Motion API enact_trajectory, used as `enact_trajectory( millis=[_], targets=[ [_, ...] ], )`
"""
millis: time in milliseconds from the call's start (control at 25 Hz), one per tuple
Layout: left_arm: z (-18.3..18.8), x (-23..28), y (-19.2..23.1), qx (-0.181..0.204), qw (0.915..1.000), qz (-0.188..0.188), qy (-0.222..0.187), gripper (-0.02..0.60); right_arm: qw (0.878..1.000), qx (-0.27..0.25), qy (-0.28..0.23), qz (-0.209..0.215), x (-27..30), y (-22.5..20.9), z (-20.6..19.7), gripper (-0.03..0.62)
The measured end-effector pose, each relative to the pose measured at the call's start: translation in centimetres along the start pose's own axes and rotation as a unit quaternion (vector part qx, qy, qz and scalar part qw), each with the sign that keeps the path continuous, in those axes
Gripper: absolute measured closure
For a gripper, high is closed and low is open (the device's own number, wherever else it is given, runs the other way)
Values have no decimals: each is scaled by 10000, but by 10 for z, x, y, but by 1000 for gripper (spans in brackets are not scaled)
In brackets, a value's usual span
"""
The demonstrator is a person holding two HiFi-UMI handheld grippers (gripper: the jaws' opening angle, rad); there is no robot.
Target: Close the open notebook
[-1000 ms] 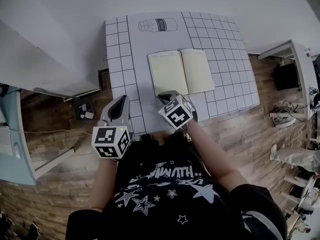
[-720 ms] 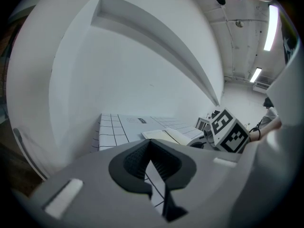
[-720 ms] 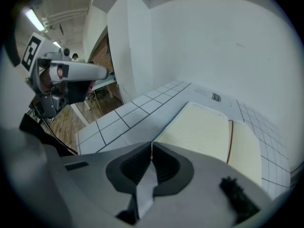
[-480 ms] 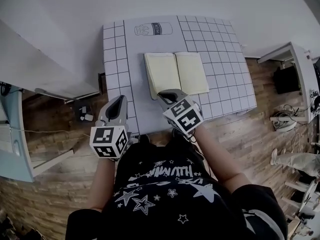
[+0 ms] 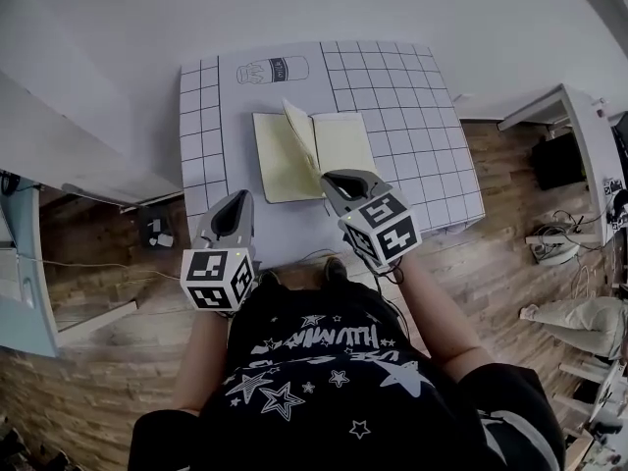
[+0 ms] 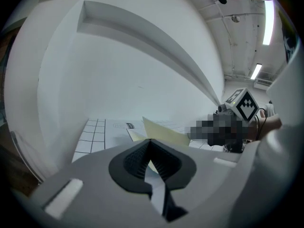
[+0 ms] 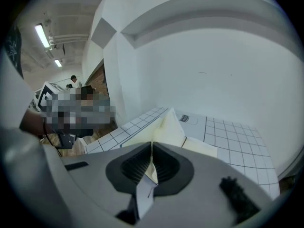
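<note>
So the close is roughly half done by my reading. The notebook (image 5: 278, 160) lies on the gridded counter (image 5: 412, 96), just on the person's side of the milk drawing (image 5: 273, 69) printed there. Its left page is flat, but a leaf (image 5: 300, 130) from the right half (maybe a few leaves, can't tell how many) stands up over the spine, close to vertical. The part on the far side from the milk drawing looks like it's still lying flat with its dark edge showing, so I'm not sure the cover itself is coming up yet.

The right tool (image 5: 339, 180) is pressed together on the near edge of that raised leaf, at the end farthest from the milk drawing, with the pale paper caught between the pads. The left tool (image 5: 235, 204) is also pressed together but on nothing, off the counter edge and well apart from the milk drawing.

What's left: tip the leaf over onto the left page, then bring everything else over too.

Direction-wise, the spine runs from the person's side up toward the milk drawing, leaning a bit left. Each page is long along that line, while the open spread is wider across it.
</note>
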State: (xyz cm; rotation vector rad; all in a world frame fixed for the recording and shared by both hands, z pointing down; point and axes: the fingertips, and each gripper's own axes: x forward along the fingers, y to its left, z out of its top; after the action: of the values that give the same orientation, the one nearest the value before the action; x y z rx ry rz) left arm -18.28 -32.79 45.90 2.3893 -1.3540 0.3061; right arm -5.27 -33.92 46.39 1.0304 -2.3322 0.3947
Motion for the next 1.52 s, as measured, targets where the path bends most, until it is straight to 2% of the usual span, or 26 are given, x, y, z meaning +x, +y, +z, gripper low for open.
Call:
enact_trajectory(
  millis=[200,360,560,760,920,1160,1280,1400,1520],
  targets=[
    [-1,16,-34,104,9999,-42,32,572,9995,247,-66,-179,-25,-36,-21,571],
    [4,24,-51,121,9999,40,7,572,9971,705,-134,-258,-35,-66,-46,571],
    [3,28,-66,170,9997,201,19,572,9917,1260,-11,-265,-32,-96,-84,571],
    [-4,29,-78,135,9992,379,80,572,9870,1596,100,-164,-23,-113,-109,569],
    [-9,31,-86,43,9986,519,103,572,9862,1608,366,-109,-17,-120,-127,569],
    [-16,37,-97,32,9977,671,101,572,9880,1287,854,-28,-9,-126,-151,568],
    [-16,42,-102,32,9974,716,80,572,9911,1204,552,-106,-20,-132,-140,568],
    [-14,46,-106,58,9973,735,45,572,9903,1340,-327,-155,-44,-139,-106,568],
    [-9,49,-108,114,9972,741,-6,572,9852,1230,-1186,122,-65,-131,-61,569]
  ],
)
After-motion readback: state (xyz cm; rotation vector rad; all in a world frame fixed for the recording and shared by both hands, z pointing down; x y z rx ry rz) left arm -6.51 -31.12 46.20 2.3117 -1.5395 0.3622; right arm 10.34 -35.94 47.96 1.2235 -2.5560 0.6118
